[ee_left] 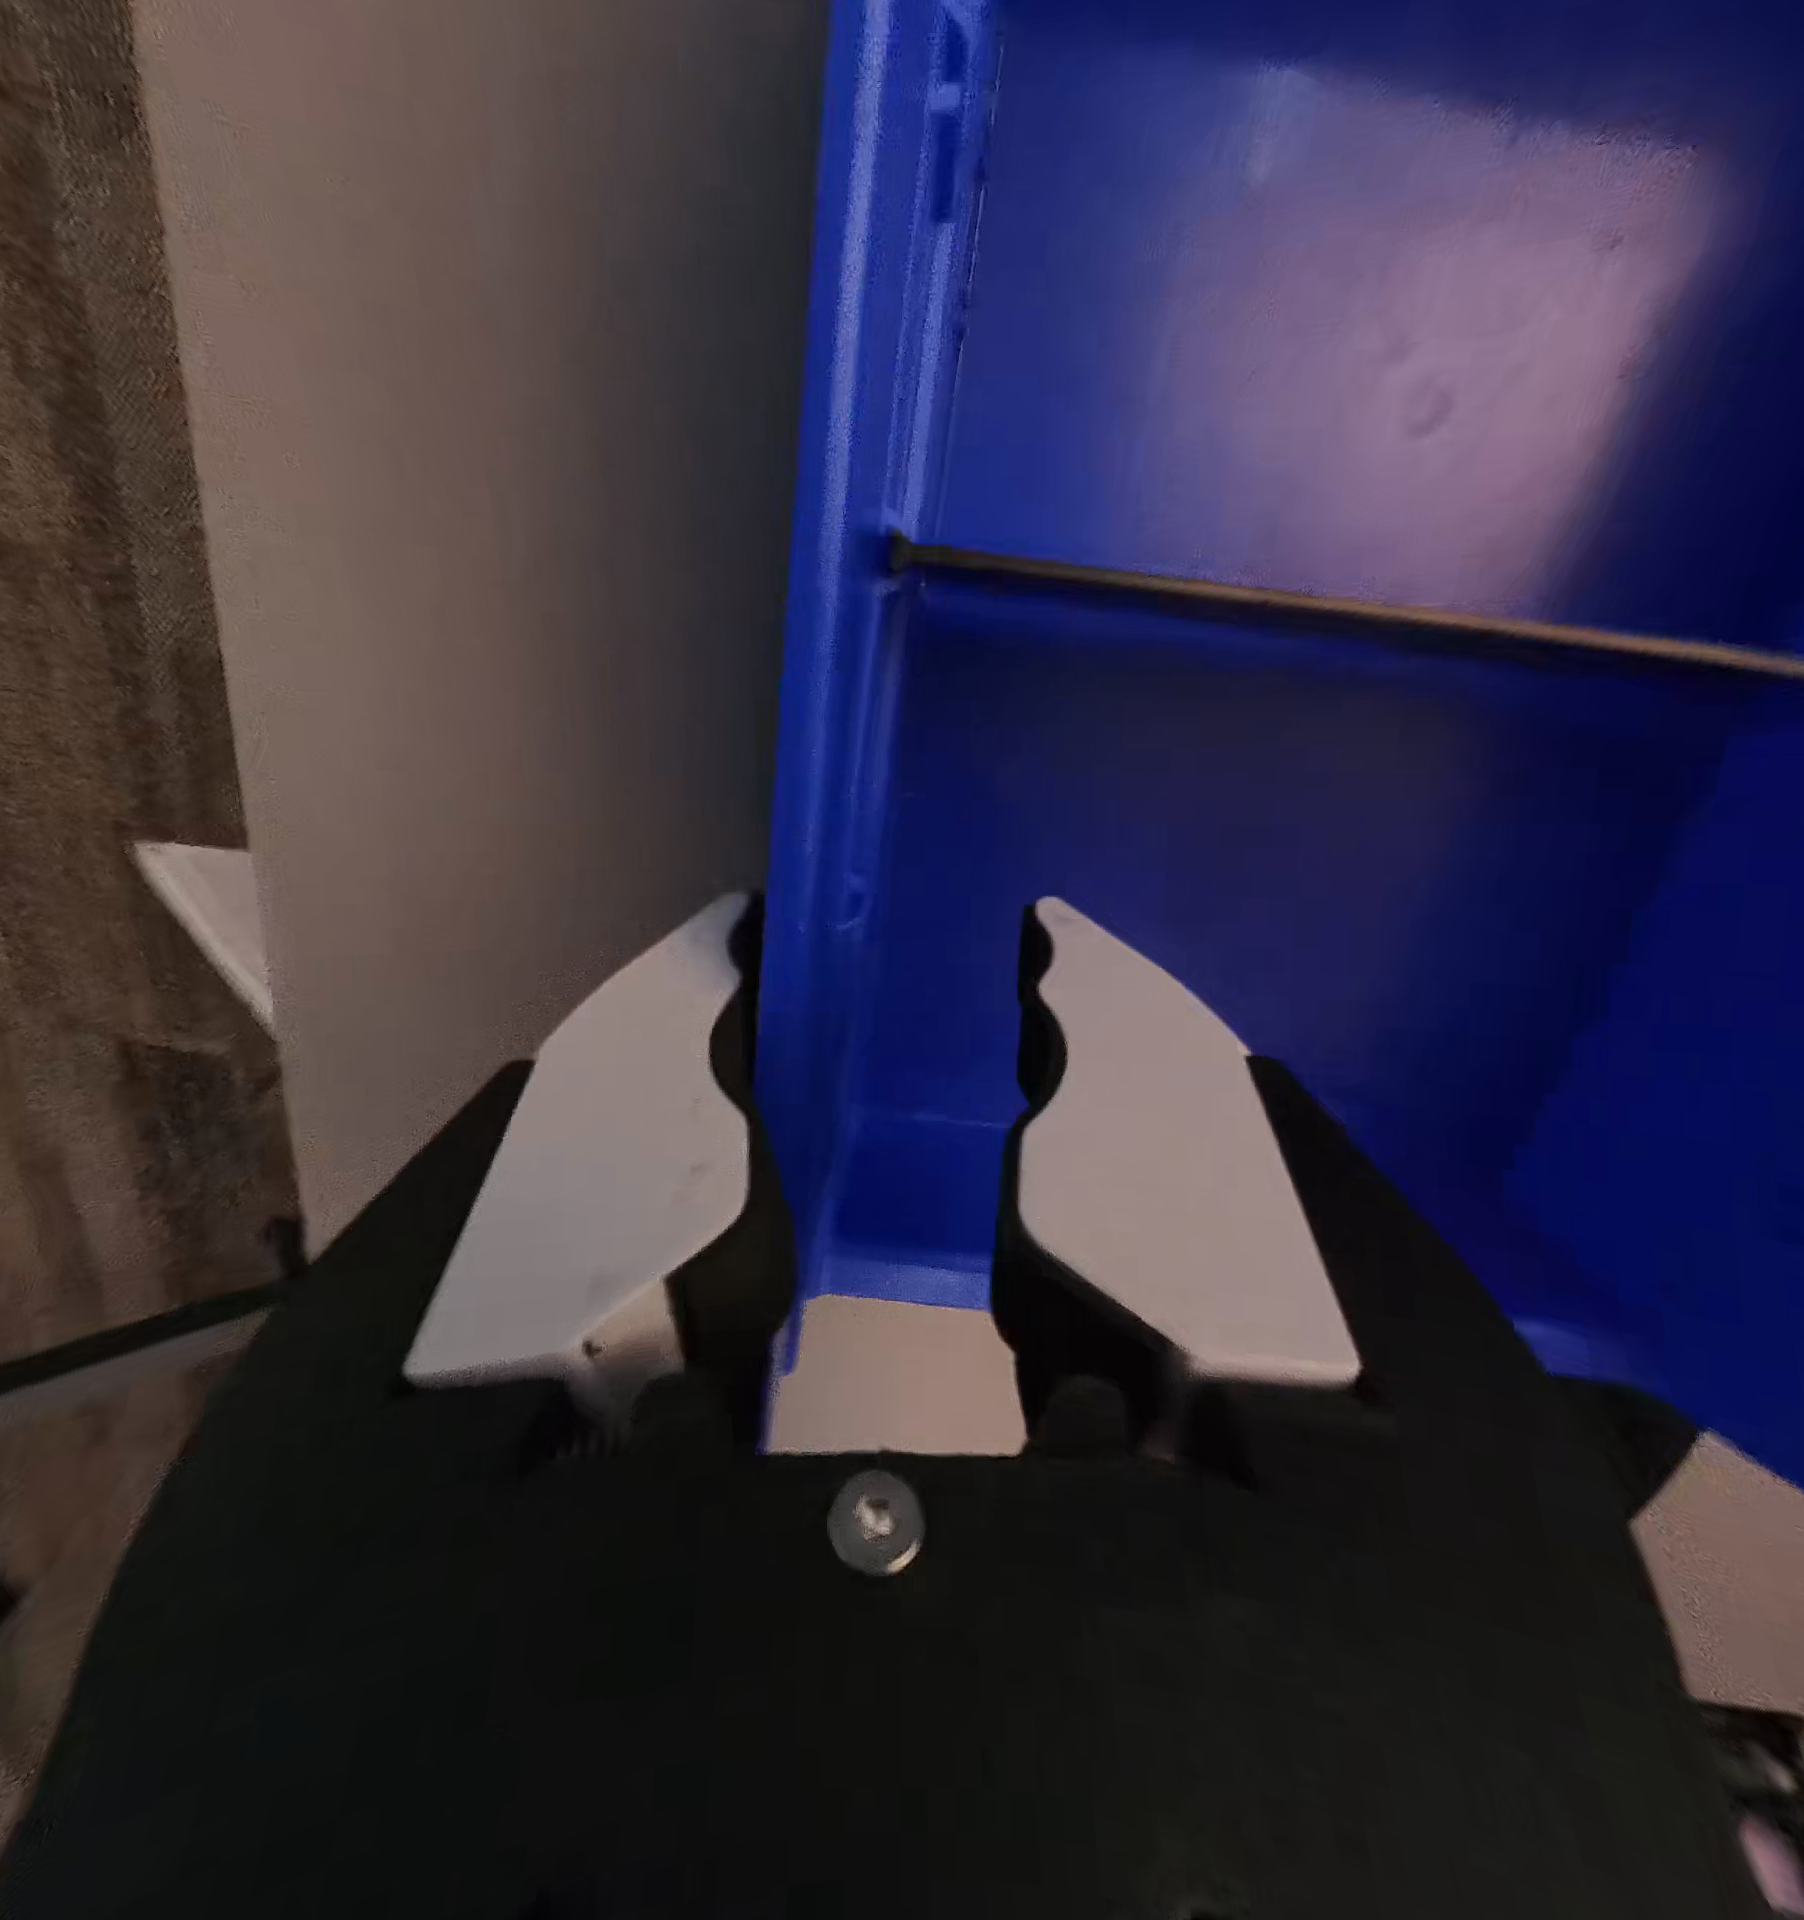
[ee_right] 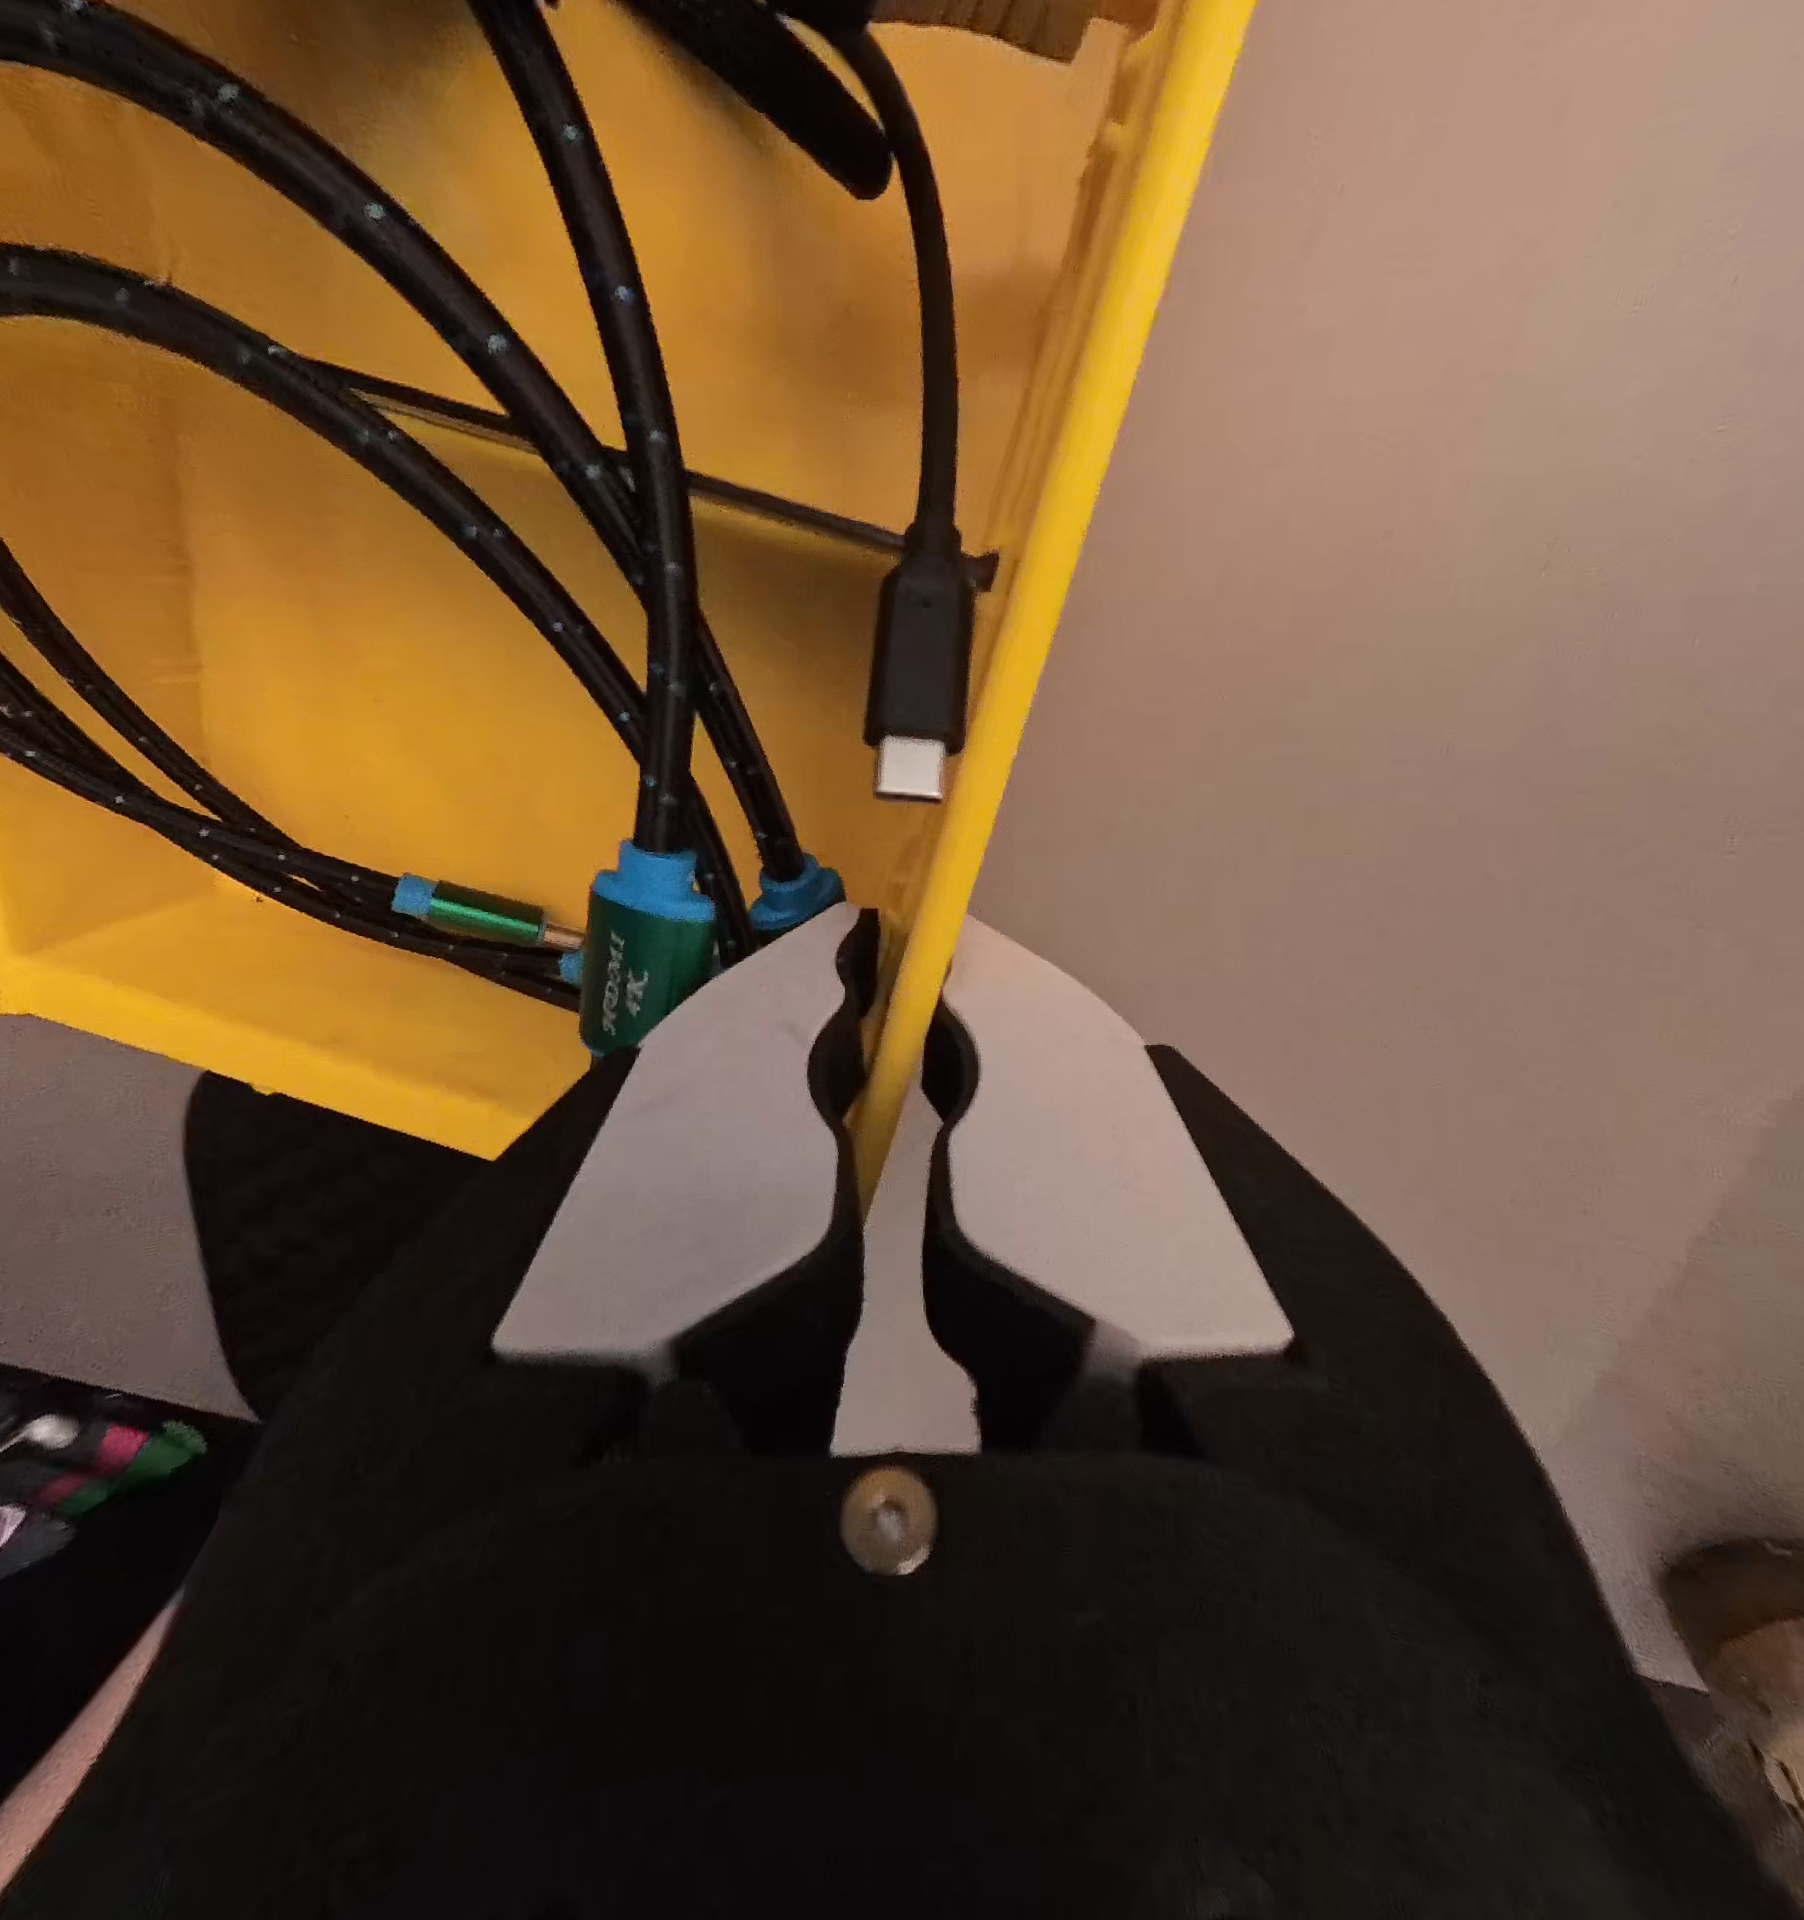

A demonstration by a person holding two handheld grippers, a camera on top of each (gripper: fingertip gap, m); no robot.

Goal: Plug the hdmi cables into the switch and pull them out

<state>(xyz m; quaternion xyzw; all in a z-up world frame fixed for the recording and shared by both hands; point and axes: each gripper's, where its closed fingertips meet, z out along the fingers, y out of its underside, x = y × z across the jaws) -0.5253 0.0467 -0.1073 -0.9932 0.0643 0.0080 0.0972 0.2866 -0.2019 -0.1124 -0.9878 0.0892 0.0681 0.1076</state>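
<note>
Several black braided HDMI cables (ee_right: pixel 524 395) lie coiled in a yellow bin (ee_right: pixel 1069 468). A green HDMI plug with a blue collar (ee_right: pixel 643 971) lies by the bin's near right corner, and a black USB-C plug (ee_right: pixel 919 665) lies beside the wall. My right gripper (ee_right: pixel 908 920) is shut on the yellow bin's right wall. My left gripper (ee_left: pixel 887 909) is open and straddles the left wall of an empty blue bin (ee_left: pixel 836 623), left finger outside, right finger inside. No switch is in view.
A thin black rod (ee_left: pixel 1397 623) crosses the blue bin. Both bins stand on a pale tabletop (ee_left: pixel 513 520). A black cable (ee_left: pixel 98 1351) runs at the left edge. A black mat (ee_right: pixel 306 1195) lies under the yellow bin's near edge. A cardboard object (ee_right: pixel 1771 1621) sits at the lower right.
</note>
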